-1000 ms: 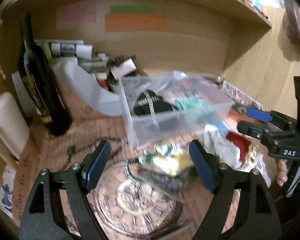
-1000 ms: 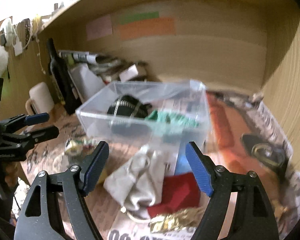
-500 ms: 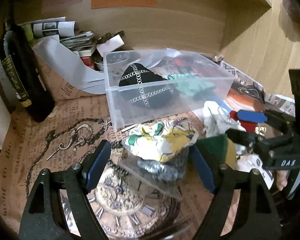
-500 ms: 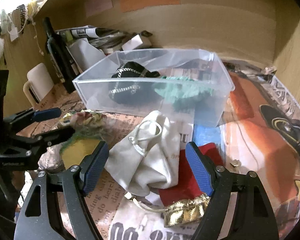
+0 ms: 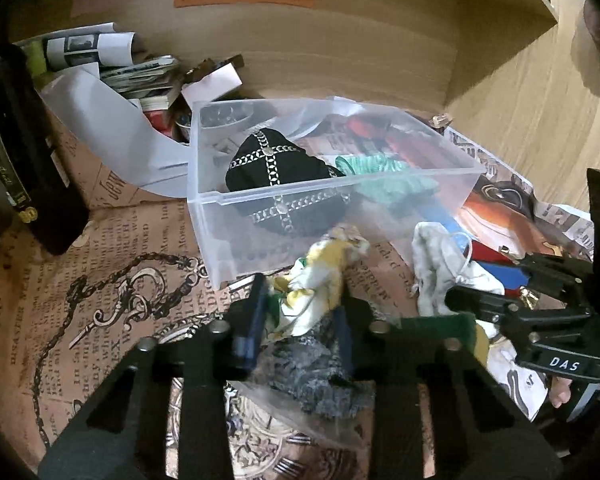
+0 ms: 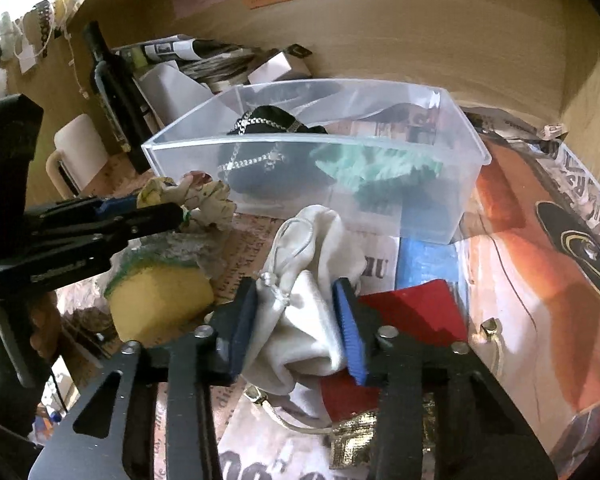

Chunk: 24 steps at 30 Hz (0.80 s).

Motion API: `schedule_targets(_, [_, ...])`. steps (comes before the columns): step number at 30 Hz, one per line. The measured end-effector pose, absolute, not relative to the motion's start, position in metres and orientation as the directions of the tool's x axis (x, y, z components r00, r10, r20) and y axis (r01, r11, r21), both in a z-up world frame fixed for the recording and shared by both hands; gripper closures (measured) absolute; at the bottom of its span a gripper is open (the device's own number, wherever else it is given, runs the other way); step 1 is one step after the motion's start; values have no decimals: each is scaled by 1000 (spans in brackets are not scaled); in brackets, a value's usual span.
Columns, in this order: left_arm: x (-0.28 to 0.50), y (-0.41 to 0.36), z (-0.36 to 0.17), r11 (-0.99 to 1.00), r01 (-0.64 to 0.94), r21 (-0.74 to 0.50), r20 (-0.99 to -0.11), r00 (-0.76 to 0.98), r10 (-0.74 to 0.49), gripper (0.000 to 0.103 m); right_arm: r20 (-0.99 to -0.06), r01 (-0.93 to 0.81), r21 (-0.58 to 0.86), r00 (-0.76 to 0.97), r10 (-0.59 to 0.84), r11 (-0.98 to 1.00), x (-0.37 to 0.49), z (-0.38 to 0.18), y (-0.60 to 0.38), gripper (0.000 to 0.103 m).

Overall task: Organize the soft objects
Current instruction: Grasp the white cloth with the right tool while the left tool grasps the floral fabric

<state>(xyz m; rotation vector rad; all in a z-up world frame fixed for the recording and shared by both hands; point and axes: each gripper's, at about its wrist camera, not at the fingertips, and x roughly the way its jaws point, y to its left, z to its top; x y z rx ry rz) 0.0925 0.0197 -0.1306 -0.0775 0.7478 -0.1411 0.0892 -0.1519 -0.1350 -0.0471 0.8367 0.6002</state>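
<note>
My left gripper (image 5: 298,320) is closing on a crumpled yellow, white and green cloth (image 5: 320,272), and its pads pinch the cloth just in front of the clear plastic bin (image 5: 332,192). My right gripper (image 6: 298,332) is closing too, its blue pads pressing both sides of a white drawstring pouch (image 6: 312,248). Inside the bin (image 6: 300,140) lie a black pouch with silver chain (image 5: 276,164) and a teal knitted item (image 5: 372,164). In the right wrist view the left gripper (image 6: 160,210) comes in from the left with the cloth (image 6: 204,200) in it.
A yellow and green sponge (image 6: 160,296) and a grey fuzzy piece (image 5: 312,376) lie under the left gripper. A red cloth (image 6: 420,312) and a gold pouch (image 6: 352,436) lie by the white pouch. A dark bottle (image 5: 24,152), a mug (image 6: 76,152) and a paper pile (image 5: 140,76) stand at the back left.
Both grippers sank toward the table and went from wide open to narrow. The left one closed on the patterned cloth, the right one on the white pouch.
</note>
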Motion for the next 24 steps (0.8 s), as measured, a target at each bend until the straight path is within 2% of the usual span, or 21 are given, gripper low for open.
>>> schedule_targets(2, [92,20,-129,989,95,-117,-663,734,-149,81,-703,-518,193,520,486,833,89,-132,-153,78])
schedule_targets(7, [87,24,-119,990,81,-114,-641,756,-135,90,-681,-523,196,536,499,829,88,-123,-153,83])
schedule_targets(15, [64,29,-89,990,86,-110,-568,812,-134,91,-609,-540,179,596,523,823,79,-93,-159,83])
schedule_targets(24, [56,29,-48,989,95,-112,-453,881,-136,91,-487,-529,180,685,542,829,86,-53,-166,83])
